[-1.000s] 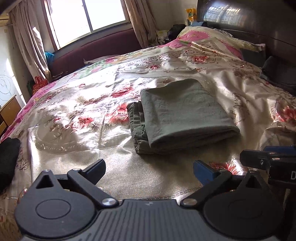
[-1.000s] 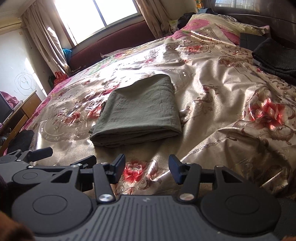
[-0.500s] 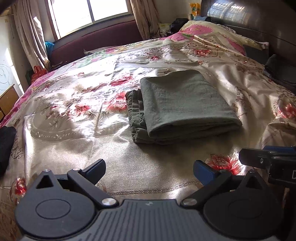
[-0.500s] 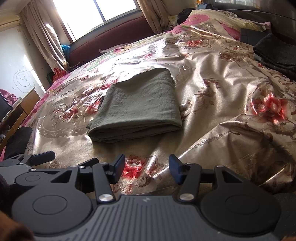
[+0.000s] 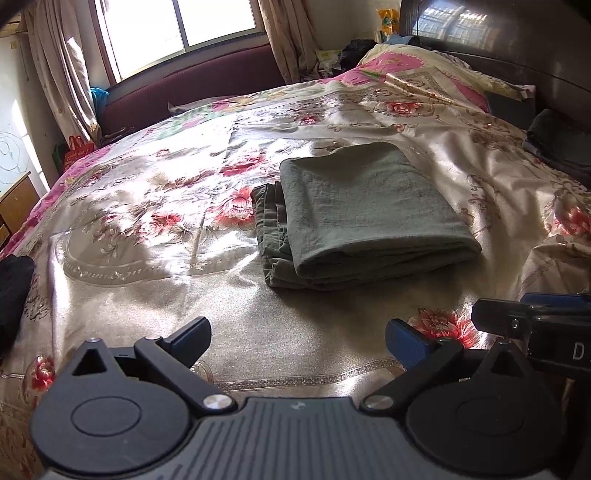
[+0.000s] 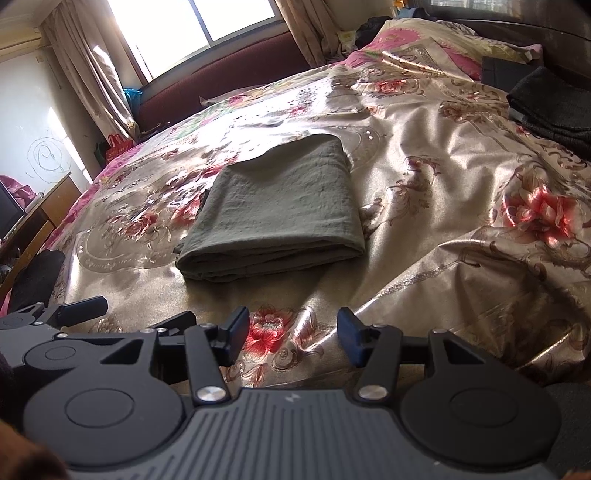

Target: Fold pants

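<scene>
Left gripper [image 5: 297, 339]: nearest, over the bedspread's front edge, jaws spread wide, nothing between them.
Right gripper [image 6: 291, 332]: just beside it, jaws apart with only the bedspread showing through the gap, gripping nothing.
Bedspread [image 5: 155, 295]: shiny gold cloth with red flowers, sunlit on the left, rumpled on the right.
Pants [image 5: 369, 218]: grey-green, folded into a thick rectangle, lying flat mid-bed, ahead of both grippers and clear of them; the layered edges show on the left side.
Dark clothes [image 6: 554, 107]: piled far right.
Pillow [image 5: 424, 74]: pink-flowered, by the headboard.
Window [image 5: 177, 29]: bright, curtained, beyond the bed.
</scene>
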### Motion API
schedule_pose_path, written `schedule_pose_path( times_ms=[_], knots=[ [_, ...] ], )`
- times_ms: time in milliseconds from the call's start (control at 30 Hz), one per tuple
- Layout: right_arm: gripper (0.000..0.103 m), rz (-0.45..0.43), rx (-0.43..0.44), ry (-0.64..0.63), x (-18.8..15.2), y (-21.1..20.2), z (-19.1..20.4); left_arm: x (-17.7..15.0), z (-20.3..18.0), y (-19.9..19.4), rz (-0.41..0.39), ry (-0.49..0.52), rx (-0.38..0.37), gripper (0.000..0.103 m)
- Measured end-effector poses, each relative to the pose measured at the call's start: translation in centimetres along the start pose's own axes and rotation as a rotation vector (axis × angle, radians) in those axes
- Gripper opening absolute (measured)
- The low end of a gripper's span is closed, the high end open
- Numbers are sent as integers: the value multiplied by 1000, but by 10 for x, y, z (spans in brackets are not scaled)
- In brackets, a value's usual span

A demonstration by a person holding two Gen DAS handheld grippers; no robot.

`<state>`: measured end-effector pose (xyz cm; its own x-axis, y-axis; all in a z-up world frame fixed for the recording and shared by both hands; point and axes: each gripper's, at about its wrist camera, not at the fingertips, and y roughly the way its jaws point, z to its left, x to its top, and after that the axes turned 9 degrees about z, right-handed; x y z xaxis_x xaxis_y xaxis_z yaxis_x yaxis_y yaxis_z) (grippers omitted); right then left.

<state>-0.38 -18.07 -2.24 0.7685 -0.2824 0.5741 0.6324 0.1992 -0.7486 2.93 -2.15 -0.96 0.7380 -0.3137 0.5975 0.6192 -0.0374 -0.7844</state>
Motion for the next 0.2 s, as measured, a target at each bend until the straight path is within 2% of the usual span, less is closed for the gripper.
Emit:
schedule_pose_path(
  times_ms=[200],
  knots=[
    [55,5,-3,-6,-1,2,2,1,1,0,1,-3,0,103]
  ],
)
